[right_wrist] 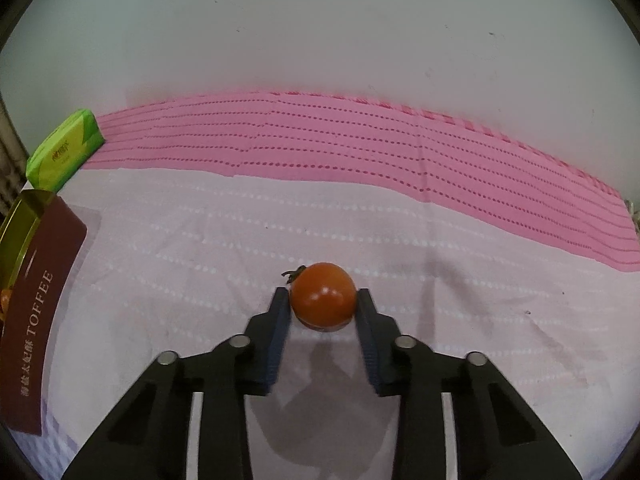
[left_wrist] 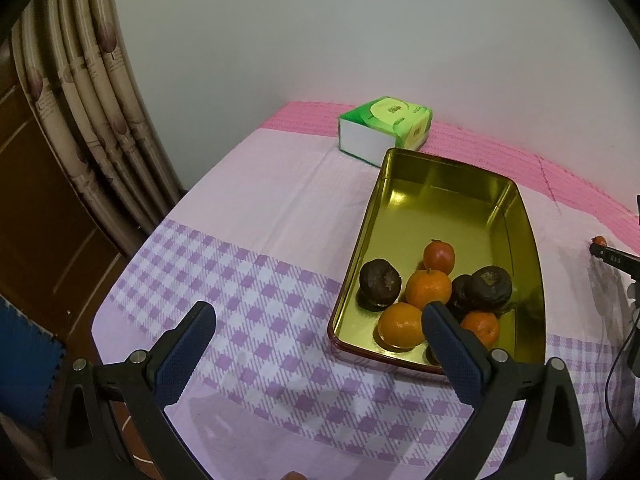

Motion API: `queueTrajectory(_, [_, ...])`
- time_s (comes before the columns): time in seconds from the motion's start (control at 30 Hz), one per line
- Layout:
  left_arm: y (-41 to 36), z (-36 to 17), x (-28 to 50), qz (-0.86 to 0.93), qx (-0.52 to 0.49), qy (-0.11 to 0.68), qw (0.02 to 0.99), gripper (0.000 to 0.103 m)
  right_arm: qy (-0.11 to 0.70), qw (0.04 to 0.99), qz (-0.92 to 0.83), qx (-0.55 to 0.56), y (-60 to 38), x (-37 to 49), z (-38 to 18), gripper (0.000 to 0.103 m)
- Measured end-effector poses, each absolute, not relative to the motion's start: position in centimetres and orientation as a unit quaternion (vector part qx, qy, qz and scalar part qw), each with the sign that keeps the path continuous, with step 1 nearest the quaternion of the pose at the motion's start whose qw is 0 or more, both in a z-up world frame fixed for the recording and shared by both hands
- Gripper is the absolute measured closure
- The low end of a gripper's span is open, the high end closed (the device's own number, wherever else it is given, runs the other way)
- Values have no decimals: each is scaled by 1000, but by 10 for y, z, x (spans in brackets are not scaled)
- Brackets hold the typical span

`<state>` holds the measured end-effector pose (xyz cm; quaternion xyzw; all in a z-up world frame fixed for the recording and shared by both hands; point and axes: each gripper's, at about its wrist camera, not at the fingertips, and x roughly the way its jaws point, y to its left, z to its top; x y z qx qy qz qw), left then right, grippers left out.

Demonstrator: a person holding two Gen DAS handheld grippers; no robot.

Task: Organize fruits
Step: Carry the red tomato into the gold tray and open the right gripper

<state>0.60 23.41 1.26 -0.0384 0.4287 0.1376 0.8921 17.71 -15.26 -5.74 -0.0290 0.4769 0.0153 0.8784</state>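
A small orange-red tomato with a dark stem rests on the pale cloth, and my right gripper is shut on it, one pad against each side. In the left wrist view a gold tin holds several fruits: oranges, a small red tomato and dark brown round fruits. My left gripper hangs open above the checked cloth just left of the tin's near corner, nothing between its fingers. The right gripper's tip with the tomato shows at the far right edge.
A green tissue pack lies behind the tin near the wall. The tin's maroon side reads TOFFEE at the left of the right wrist view. Curtains hang left of the table; a black cable runs at the right.
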Motion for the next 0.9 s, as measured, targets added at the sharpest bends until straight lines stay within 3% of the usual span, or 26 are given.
queueTrajectory(0.43, [234, 15, 3, 142, -35, 433, 889, 1, 462, 885, 58, -19, -131, 148, -26, 70])
queueTrajectory(0.9, [245, 25, -3, 158, -56, 423, 891, 1, 439, 866, 230, -60, 16, 88, 22, 70])
